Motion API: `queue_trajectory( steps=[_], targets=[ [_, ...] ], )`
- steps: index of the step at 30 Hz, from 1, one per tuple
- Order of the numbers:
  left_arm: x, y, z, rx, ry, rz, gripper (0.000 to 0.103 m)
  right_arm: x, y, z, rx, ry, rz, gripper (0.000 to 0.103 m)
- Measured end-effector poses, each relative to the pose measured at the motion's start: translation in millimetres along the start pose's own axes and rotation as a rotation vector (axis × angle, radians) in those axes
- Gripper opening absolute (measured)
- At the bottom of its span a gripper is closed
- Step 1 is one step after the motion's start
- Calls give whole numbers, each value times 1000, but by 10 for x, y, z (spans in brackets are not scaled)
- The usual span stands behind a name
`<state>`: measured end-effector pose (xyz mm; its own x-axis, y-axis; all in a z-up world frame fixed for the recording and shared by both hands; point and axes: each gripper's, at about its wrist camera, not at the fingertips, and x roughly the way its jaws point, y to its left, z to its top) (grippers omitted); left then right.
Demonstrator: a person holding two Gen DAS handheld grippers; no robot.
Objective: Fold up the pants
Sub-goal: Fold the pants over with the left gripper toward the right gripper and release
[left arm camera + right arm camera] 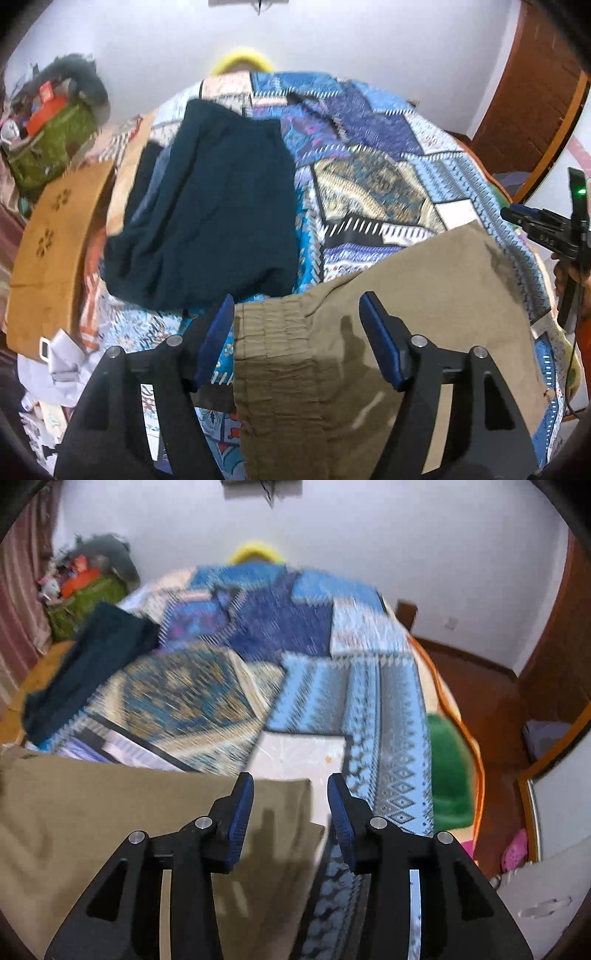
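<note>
Two grippers are in play over the bed (369, 155), and we hold both just above the khaki pants (424, 295), which lie flat across the near part of the patchwork quilt (314, 701). Our left gripper (297, 325) has its jaws spread wide, one on each side of the gathered elastic waistband (273, 325), with nothing between them but air; we judge this placement sets us up to pinch the waistband corner, since that thick ruched edge gives a firm hold for lifting. Our right gripper (290, 805) has its jaws parted less widely and also holds nothing. It hangs over the far corner of the pants, where the cloth edge meets a white patch of the quilt, which we take to be the leg-end side. Having one gripper at each end suits a fold that brings one end over to the other, though we cannot tell which way the fold will go.

A dark teal garment (214, 206), apparently already folded, lies well apart on the far left of the bed, leaving the khaki pair room to be worked. The right wrist view is blurred, so finer creases near that corner are not readable.
</note>
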<state>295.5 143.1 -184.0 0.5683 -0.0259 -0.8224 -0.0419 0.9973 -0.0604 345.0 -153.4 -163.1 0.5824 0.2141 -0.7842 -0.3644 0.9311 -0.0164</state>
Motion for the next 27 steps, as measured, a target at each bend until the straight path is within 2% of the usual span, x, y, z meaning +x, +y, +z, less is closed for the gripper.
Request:
queue_trajectory(
  steps=[3,8,12,16,17,18,20,24,25,27],
  targets=[
    [-222,-87,67,29,-54,5,70,-346,139,99,3,-76,69,38],
    [-496,-190,136,53,-113,-56,71,-721,495,201,-33,-151,204,39],
    [-470,-272,123,64,-88,-83,71,-733,804,189,-54,-148,309,51],
    [-239,-326,40,82,-11,-79,71,-527,1127,108,-83,-69,403,53],
    [-166,-326,10,81,8,-88,71,-435,1209,73,-92,-35,420,57],
    [-117,-322,-25,78,23,-91,73,-366,1261,36,-98,-8,431,63],
    [-9,-317,-78,71,54,-86,74,-198,1378,-63,-118,54,451,67],
    [203,-329,-243,63,134,-88,76,44,1571,-326,-186,183,465,67],
    [235,-343,-280,72,143,-77,76,76,1588,-404,-197,199,460,67],
    [258,-395,-383,120,124,-9,76,86,1545,-495,-188,201,461,67]
  ],
)
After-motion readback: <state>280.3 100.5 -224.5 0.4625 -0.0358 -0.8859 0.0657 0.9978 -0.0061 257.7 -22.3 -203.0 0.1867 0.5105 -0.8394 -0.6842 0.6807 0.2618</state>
